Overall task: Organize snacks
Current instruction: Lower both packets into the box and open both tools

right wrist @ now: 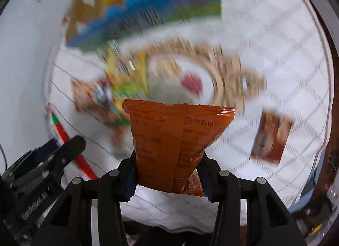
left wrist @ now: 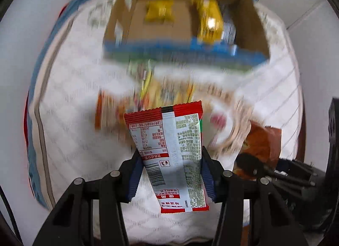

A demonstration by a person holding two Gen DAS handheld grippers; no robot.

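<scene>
Left tool (left wrist: 171, 174) pinches a red-and-white snack packet (left wrist: 169, 150) by its side edges, blue ribbed pads pressed on both sides, packet hanging clear above the white quilted bed (left wrist: 74, 108). Right tool (right wrist: 168, 174) pinches an orange snack packet (right wrist: 169, 140) the same way, also lifted off the bed. Cardboard box (left wrist: 250, 23) with a blue front edge sits toward the far edge of the bed, yellow packets (left wrist: 159, 10) inside it. Blurred pile of loose snacks (left wrist: 161, 95) lies mid-bed between the box and the tools. Small brown packet (right wrist: 271, 137) lies alone toward the right edge of the bed in the right wrist view. Background heavily motion-blurred; packet labels in the pile unreadable.
</scene>
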